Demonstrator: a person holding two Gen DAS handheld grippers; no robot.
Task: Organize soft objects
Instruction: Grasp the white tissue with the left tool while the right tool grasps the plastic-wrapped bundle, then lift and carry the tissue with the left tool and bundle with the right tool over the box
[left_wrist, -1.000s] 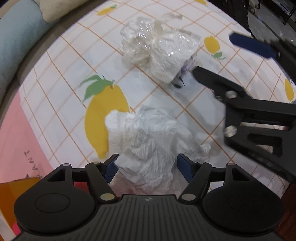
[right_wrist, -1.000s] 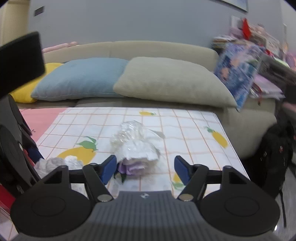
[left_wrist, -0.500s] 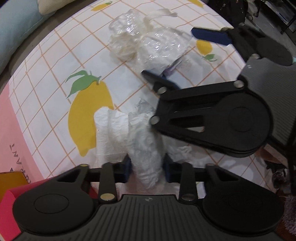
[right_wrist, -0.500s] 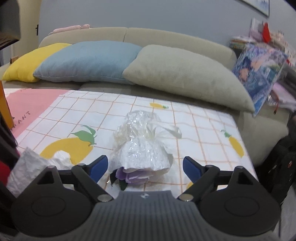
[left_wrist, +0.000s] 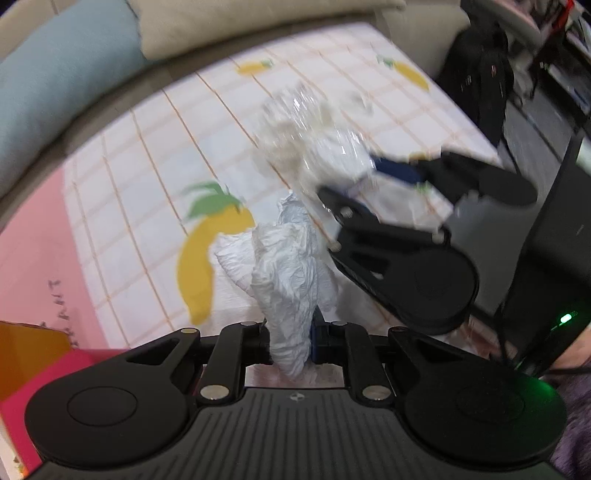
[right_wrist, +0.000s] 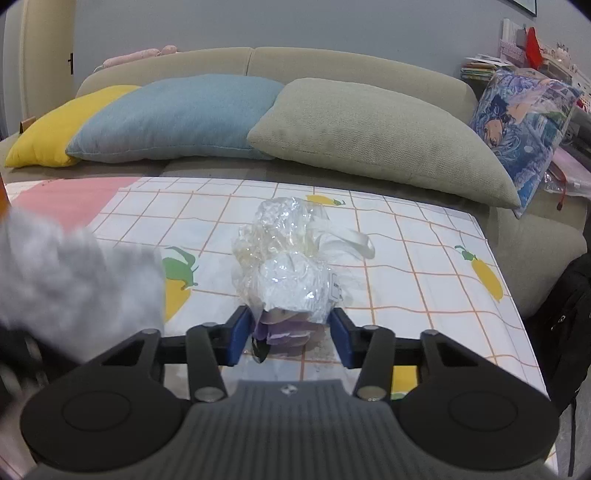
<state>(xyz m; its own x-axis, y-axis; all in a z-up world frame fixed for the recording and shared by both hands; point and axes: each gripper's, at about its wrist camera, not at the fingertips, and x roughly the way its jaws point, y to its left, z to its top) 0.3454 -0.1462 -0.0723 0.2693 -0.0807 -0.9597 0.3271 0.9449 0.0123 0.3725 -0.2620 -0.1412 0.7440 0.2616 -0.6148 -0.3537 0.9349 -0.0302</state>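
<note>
Lifted since before, my steep left claw (left_wrist: 291, 341) pinched the tissue wad (left_wrist: 291, 273); my right claw (right_wrist: 290, 334), at two o'clock, was closing around the wrapped bundle (right_wrist: 291, 280).

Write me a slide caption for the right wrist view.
Right gripper closing around a clear-wrapped bundle on the lemon-print tablecloth, sofa cushions behind.

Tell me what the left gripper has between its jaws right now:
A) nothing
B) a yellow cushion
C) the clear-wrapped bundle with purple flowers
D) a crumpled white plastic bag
D: the left gripper is closing on the crumpled white plastic bag, pinched between its blue pads above the lemon-print tablecloth.
</note>
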